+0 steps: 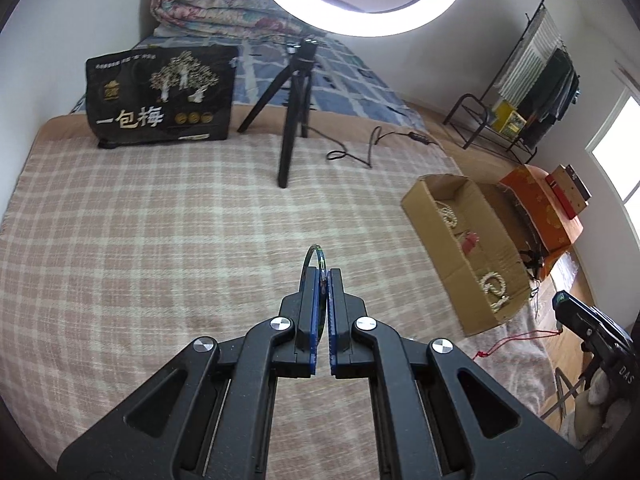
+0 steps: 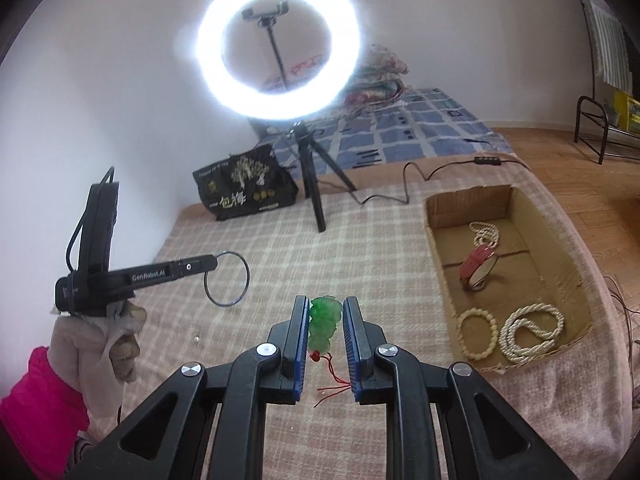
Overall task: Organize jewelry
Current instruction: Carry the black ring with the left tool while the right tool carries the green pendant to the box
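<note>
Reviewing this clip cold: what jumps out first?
The glowing ring light on its tripod dominates the bed's far end. Nearer, the right gripper clamps a green pendant, the left gripper pinches a thin bangle, and a cardboard box holds pearl strands.

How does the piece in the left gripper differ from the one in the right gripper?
The thin ring is a dark metal hoop, open in the middle; the green pendant is chunky, translucent and solid. The ring has nothing attached; the pendant trails a red cord. The left gripper pinches the ring's rim; the right gripper clamps the pendant's body. Both are held off the blanket.
</note>
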The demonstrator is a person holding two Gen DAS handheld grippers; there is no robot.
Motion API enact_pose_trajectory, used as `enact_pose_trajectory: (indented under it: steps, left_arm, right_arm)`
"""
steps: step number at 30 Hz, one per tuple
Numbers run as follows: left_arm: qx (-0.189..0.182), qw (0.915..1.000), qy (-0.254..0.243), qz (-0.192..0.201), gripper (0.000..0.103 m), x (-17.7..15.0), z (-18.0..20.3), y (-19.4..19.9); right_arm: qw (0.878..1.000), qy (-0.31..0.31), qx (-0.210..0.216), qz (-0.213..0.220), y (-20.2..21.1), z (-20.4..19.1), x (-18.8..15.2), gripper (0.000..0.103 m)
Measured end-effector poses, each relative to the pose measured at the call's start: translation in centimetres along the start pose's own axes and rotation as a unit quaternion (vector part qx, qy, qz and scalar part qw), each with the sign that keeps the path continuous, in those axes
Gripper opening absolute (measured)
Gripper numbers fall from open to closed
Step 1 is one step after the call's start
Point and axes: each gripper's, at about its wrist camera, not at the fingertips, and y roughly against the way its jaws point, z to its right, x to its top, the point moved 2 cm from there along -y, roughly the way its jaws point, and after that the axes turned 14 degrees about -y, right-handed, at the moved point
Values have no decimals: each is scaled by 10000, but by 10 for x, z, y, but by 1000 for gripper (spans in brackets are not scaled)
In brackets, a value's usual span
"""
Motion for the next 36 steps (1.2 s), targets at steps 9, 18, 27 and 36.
enact_pose_trajectory:
  steps: [9, 18, 27, 36]
  left_arm:
    - [-362, 9989, -238, 203, 1, 24, 47, -4]
    - [-692, 9955, -578, 283, 1, 45, 102, -19]
    - [-849, 9913, -940, 368, 1, 77, 148, -42]
    - [-785, 9893, -1179, 356, 1, 111, 174, -71]
  right_arm:
    - [9993, -185, -163, 265, 21, 30, 25, 16]
    - [9975, -235, -439, 504, 32, 59, 55, 16]
    - [9954, -300, -684, 607, 28, 92, 84, 16]
    - [9933, -336, -997, 473, 5, 122, 94, 16]
